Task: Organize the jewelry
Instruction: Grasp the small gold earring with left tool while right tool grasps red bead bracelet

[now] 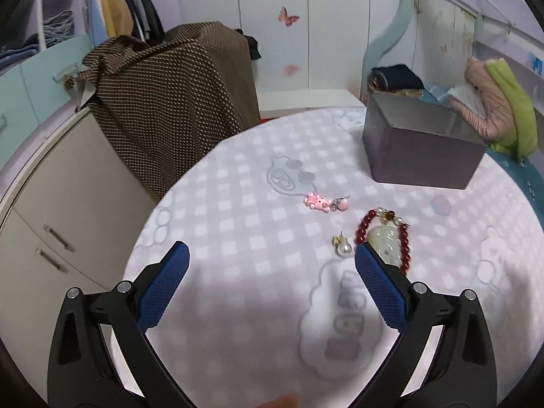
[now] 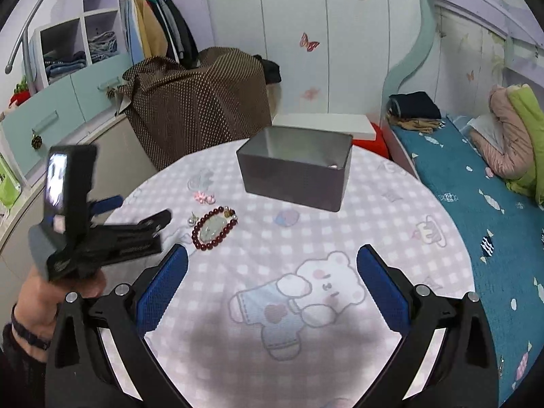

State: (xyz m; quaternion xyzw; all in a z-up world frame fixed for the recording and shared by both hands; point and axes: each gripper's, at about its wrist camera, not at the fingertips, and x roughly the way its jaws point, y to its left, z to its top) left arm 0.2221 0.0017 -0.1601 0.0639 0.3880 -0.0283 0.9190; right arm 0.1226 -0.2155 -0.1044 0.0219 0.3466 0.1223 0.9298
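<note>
The red bead bracelet (image 1: 382,238) lies flat on the checked desk (image 1: 238,224), ringed around a pale green pendant (image 1: 384,243), its oval running roughly away from the viewer and toward the grey box (image 1: 421,149). In the left wrist view it sits at the tip of the left claw's (image 1: 272,255) right-hand finger, which covers its near edge, so the bracelet lies off to the right of the claw's gap rather than between the fingers. That claw is spread wide and holds nothing. A pearl earring (image 1: 342,246) lies just beside the bracelet, inside the gap, and a pink charm (image 1: 321,203) sits a little farther on.

From the right wrist view the bracelet (image 2: 214,229) is ahead and to the left of the right claw (image 2: 272,258), which also gapes empty over the bear print; the left claw (image 2: 136,214) is plainly the nearer. A small shift rightward would likely centre the bracelet for a pinch across its narrow side. The box (image 2: 295,176) stands open beyond, well apart.
</note>
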